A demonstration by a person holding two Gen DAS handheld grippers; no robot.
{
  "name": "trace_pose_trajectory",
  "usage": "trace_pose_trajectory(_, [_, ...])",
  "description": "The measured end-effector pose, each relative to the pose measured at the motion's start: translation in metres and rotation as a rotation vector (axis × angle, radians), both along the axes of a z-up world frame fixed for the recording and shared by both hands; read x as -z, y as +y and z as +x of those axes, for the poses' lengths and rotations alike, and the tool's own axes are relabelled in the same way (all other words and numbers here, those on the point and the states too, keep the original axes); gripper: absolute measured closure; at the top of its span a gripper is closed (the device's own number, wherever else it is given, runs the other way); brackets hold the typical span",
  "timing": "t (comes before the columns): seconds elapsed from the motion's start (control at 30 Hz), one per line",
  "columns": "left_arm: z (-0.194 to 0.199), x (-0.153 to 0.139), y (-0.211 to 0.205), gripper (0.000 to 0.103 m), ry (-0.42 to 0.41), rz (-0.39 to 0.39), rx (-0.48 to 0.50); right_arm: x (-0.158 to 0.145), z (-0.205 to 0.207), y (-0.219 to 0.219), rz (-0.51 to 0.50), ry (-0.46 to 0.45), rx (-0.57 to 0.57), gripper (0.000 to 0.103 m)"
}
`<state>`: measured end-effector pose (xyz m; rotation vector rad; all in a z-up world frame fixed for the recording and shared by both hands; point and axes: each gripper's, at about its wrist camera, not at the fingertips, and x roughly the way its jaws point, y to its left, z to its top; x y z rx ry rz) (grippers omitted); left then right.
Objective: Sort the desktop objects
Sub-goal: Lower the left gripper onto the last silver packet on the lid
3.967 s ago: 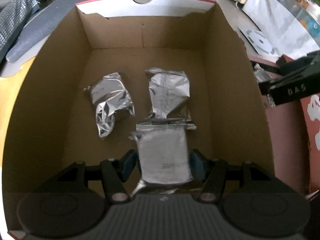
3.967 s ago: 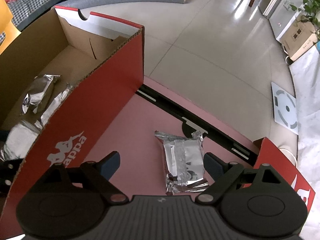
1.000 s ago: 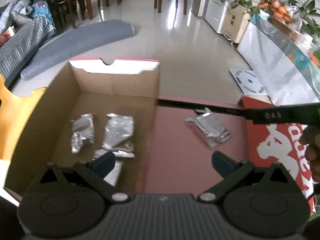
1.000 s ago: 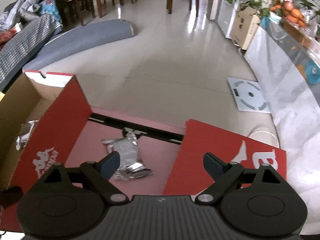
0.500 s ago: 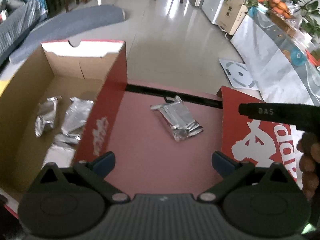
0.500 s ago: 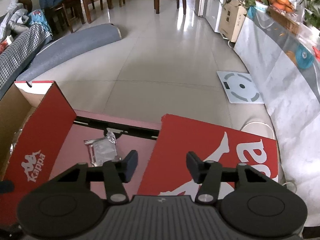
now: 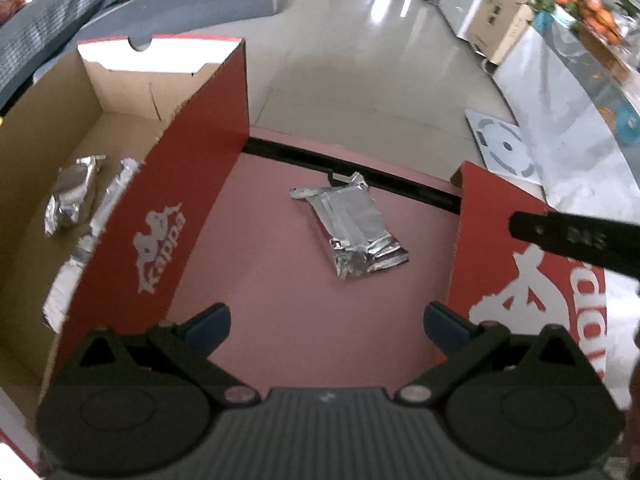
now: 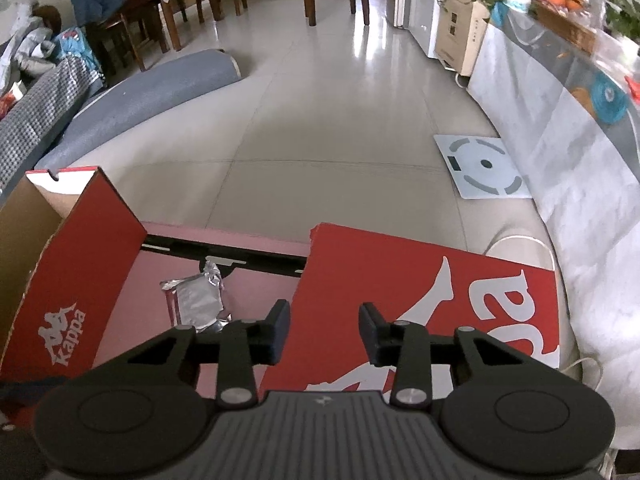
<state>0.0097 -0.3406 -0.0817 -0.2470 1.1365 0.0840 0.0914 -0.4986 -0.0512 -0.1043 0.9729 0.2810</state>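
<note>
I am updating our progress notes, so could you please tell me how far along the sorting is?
Done: three foil packets already lie inside the box. In hand: nothing; the left gripper is open above the table, facing the last packet, and the right gripper is shut and empty over the lid. Left: that packet has to go into the box.

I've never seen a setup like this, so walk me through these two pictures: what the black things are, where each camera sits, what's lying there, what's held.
A person holds a two-finger gripper in each hand, with a camera on each looking along its fingers. In the left camera's picture, the left gripper is open and empty above a foil packet lying on the pink table. The open shoe box beside it holds more packets. In the right camera's picture, the right gripper is shut on nothing, above the red box lid.
</note>
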Motion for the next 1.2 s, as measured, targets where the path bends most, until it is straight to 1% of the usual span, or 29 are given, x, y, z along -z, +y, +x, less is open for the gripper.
trace_pose_trajectory(0.23, [0.022, 0.017, -0.006, 0.000, 0.022, -0.012, -0.061, 0.002, 0.004, -0.005, 0.007, 0.005, 0.010, 0.065])
trace_pose_trajectory(0.33, [0.033, 0.026, -0.006, 0.000, 0.036, -0.032, -0.092, 0.002, 0.005, -0.007, 0.016, 0.011, 0.010, 0.065])
trace_pose_trajectory(0.4, [0.039, 0.031, -0.007, 0.000, 0.047, -0.034, -0.107, 0.003, 0.006, -0.007, 0.020, 0.015, 0.010, 0.063])
trace_pose_trajectory(0.47, [0.045, 0.037, -0.006, 0.000, 0.060, -0.040, -0.122, 0.004, 0.007, -0.007, 0.021, 0.018, 0.011, 0.059])
trace_pose_trajectory(0.57, [0.053, 0.046, -0.005, 0.000, 0.079, -0.053, -0.149, 0.004, 0.008, -0.008, 0.034, 0.017, 0.008, 0.058])
trace_pose_trajectory(0.83, [0.072, 0.060, -0.006, 0.000, 0.102, -0.084, -0.185, 0.006, 0.009, -0.004, 0.035, 0.031, -0.012, 0.058])
trace_pose_trajectory(1.0, [0.081, 0.067, -0.010, 0.000, 0.116, -0.080, -0.209, 0.006, 0.009, -0.003, 0.036, 0.032, -0.017, 0.057])
trace_pose_trajectory(1.2, [0.088, 0.079, -0.009, 0.000, 0.153, -0.077, -0.251, 0.006, 0.009, -0.002, 0.036, 0.035, -0.024, 0.057])
